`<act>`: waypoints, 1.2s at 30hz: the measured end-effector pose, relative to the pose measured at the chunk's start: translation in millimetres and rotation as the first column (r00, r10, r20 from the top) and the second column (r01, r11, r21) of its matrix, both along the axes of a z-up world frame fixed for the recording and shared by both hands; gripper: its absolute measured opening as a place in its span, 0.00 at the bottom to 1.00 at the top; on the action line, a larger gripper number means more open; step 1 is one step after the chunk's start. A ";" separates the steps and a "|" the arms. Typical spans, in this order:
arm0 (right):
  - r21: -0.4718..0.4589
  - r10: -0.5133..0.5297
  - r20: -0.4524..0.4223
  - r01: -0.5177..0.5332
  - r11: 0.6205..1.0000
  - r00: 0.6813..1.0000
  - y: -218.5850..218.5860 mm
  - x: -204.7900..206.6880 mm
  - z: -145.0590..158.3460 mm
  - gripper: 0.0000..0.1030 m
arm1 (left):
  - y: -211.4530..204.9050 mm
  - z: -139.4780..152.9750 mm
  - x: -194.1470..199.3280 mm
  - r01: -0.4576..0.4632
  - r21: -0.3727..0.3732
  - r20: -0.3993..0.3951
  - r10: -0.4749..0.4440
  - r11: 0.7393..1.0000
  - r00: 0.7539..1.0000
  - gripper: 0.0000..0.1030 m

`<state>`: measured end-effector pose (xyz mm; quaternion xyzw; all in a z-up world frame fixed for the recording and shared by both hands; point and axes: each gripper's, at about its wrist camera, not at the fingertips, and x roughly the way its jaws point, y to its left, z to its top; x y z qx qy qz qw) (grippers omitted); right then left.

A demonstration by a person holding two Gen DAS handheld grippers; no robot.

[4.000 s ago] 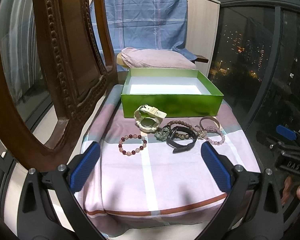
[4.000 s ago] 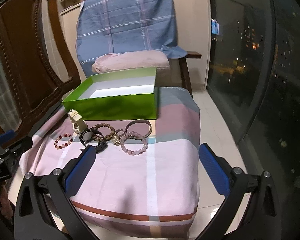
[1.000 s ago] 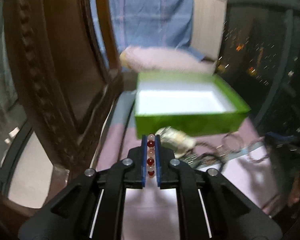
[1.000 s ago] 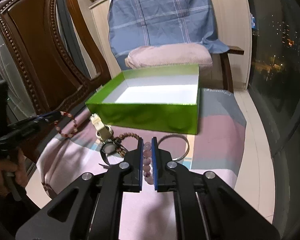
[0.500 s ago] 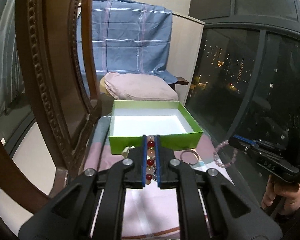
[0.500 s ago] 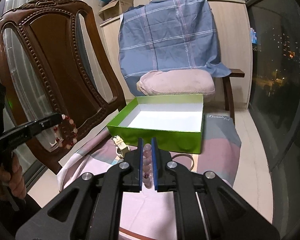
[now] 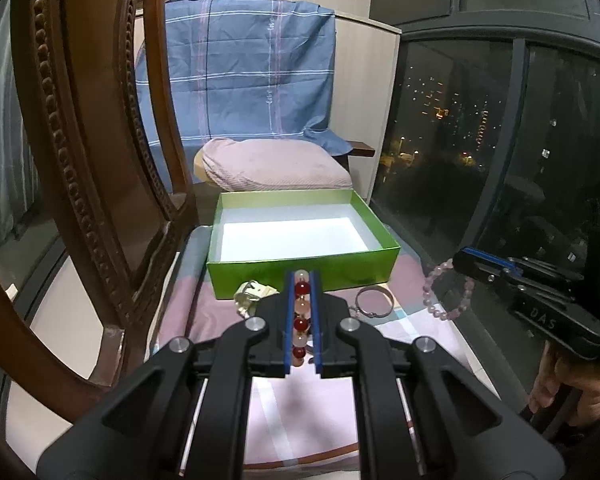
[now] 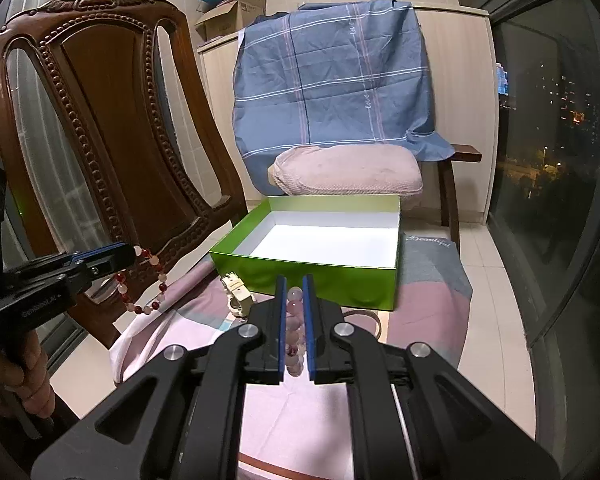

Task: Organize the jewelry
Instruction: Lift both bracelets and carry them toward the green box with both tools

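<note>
My left gripper [image 7: 302, 280] is shut on a red and pale bead bracelet [image 7: 301, 312], held in the air short of the green box [image 7: 300, 270]; the bracelet hangs from it in the right wrist view [image 8: 144, 284]. My right gripper [image 8: 293, 284] is shut on a pink bead bracelet [image 8: 294, 320], which also dangles in the left wrist view [image 7: 444, 292]. The box is open and white inside, with nothing in it. A cream watch [image 7: 250, 294] and a metal bangle [image 7: 374, 300] lie on the pink checked cloth [image 7: 276, 412] in front of the box.
A carved wooden chair back [image 8: 112, 132] stands close on the left. Behind the box is a chair with a pink cushion [image 8: 346, 174] and a blue plaid cloth [image 8: 332, 80]. A dark window [image 7: 500, 152] runs along the right. More jewelry is hidden behind my grippers.
Both grippers have risen slightly and come a little nearer the box, each still holding its bracelet. Four seconds ago both were open and the bracelets lay on the cloth.
</note>
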<state>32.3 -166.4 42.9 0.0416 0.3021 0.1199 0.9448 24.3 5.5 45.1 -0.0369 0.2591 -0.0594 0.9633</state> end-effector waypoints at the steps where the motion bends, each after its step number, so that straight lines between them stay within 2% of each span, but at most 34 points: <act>1: 0.003 -0.002 -0.003 0.002 1.000 1.000 -0.4 0.7 -0.9 0.08 | 0.9 0.1 -0.2 -0.004 0.000 0.002 0.004 1.000 1.000 0.07; 13: -0.021 -0.021 -0.008 0.021 1.000 1.000 7.3 4.6 -10.2 0.08 | -1.2 0.5 -1.3 -0.027 0.012 0.010 0.027 1.000 1.000 0.07; 19: -0.025 -0.024 -0.025 0.024 0.999 0.999 16.6 5.2 -19.2 0.08 | 0.6 -4.1 2.3 -0.024 -0.027 -0.003 0.024 0.999 1.000 0.07; 36: -0.027 -0.036 -0.018 0.035 0.999 0.999 20.3 8.2 -16.6 0.08 | -5.9 -17.4 16.5 -0.078 -0.005 -0.007 0.078 0.997 0.997 0.07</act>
